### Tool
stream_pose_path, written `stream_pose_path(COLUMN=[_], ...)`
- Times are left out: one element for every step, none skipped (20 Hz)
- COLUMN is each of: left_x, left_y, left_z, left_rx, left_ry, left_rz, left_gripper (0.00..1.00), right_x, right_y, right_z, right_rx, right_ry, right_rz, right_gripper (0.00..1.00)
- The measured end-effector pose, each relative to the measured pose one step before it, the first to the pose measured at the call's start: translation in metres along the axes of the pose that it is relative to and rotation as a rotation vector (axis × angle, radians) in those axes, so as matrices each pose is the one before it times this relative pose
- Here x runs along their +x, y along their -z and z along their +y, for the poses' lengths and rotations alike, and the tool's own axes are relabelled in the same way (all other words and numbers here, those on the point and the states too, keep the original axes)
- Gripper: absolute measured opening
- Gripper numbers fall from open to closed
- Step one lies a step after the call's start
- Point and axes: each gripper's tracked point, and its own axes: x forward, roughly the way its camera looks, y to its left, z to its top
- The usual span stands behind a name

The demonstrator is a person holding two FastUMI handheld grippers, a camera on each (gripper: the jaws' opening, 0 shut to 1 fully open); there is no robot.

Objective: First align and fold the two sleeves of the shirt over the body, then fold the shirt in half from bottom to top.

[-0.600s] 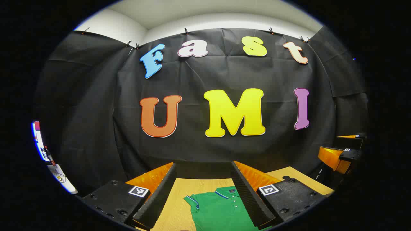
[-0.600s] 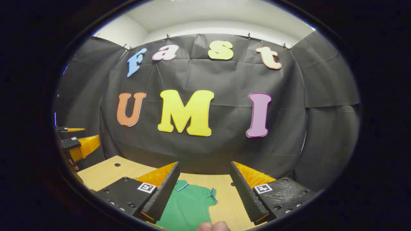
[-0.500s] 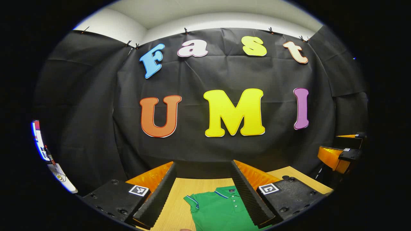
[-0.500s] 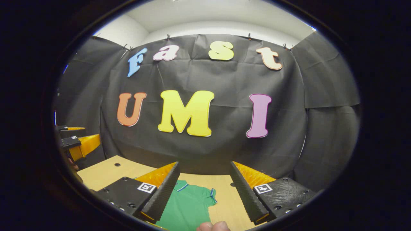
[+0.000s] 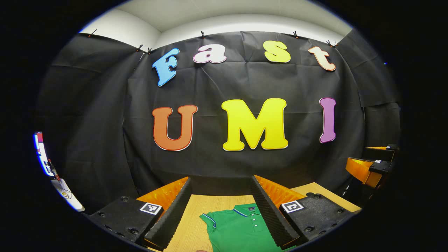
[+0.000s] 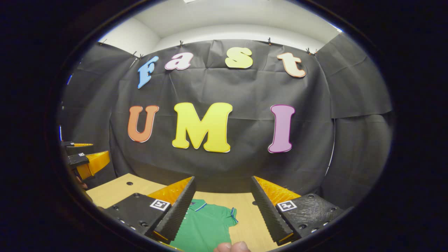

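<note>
Both cameras have tipped slightly downward since the earlier frames. The left gripper (image 5: 221, 210) and right gripper (image 6: 221, 210) hang spread wide, holding nothing, above the green shirt (image 5: 241, 229) lying flat on the table (image 6: 112, 189) below their fingers. Being soft, light cloth, it probably pinches best at each sleeve hem (image 6: 233, 214).

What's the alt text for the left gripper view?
A green polo shirt lies flat on a wooden table, collar toward the black cloth wall, seen between the open left gripper. The right gripper hangs at the far right edge.
</note>
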Motion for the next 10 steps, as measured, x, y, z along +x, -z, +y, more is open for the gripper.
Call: stream_pose_path(left_x=[-0.00063,-0.0001,0.00104,0.00086,0.00054,0.00086,0.00111,0.00098,0.00064,0.0004], left_y=[0.00008,-0.00139,-0.00145,-0.0025,-0.00025,-0.00076,-0.00042,-0.00043,-0.00094,-0.00003], left_z=[0.00025,-0.00107,0.00079,-0.00081,0.00082,-0.00131,0.0011,-0.00033,-0.00011,0.0005], left_rx=[0.00332,0.00265,0.00254,0.00097,0.00038,-0.00009,-0.00173,-0.00121,0.00016,0.00044], left_ry=[0.00257,0.00233,0.00148,0.00063,0.00026,-0.00024,-0.00008,0.00045,-0.00135,-0.00074], left_rz=[-0.00103,-0.00248,-0.00269,-0.00313,-0.00313,-0.00147,-0.00203,-0.00118,-0.00143,-0.00102], left_gripper=[1.0,1.0,1.0,1.0,1.0,1.0,1.0,1.0,1.0,1.0], right_x=[0.0,0.00051,0.00105,0.00028,0.00156,0.00113,0.00081,0.00126,0.00078,0.00096], right_y=[0.00098,-0.00138,-0.00029,-0.00101,0.00058,-0.0015,0.00022,-0.00147,0.00032,0.00017], right_z=[0.00058,-0.00014,-0.00012,-0.00027,-0.00023,0.00035,0.00012,-0.00059,-0.00016,0.00022], right_rx=[0.00395,0.00192,0.00209,0.00168,0.0026,0.00289,-0.00025,0.00112,0.00112,0.00119], right_ry=[-0.00172,-0.00069,-0.0002,0.00011,0.00011,0.00021,0.00196,-0.00001,0.00145,-0.00004], right_rz=[0.00014,0.00003,-0.00117,0.0012,-0.00198,-0.00049,-0.00173,-0.00132,-0.00129,0.00151], right_gripper=[0.95,0.95,0.95,0.96,0.96,0.95,0.95,0.95,0.95,0.95])
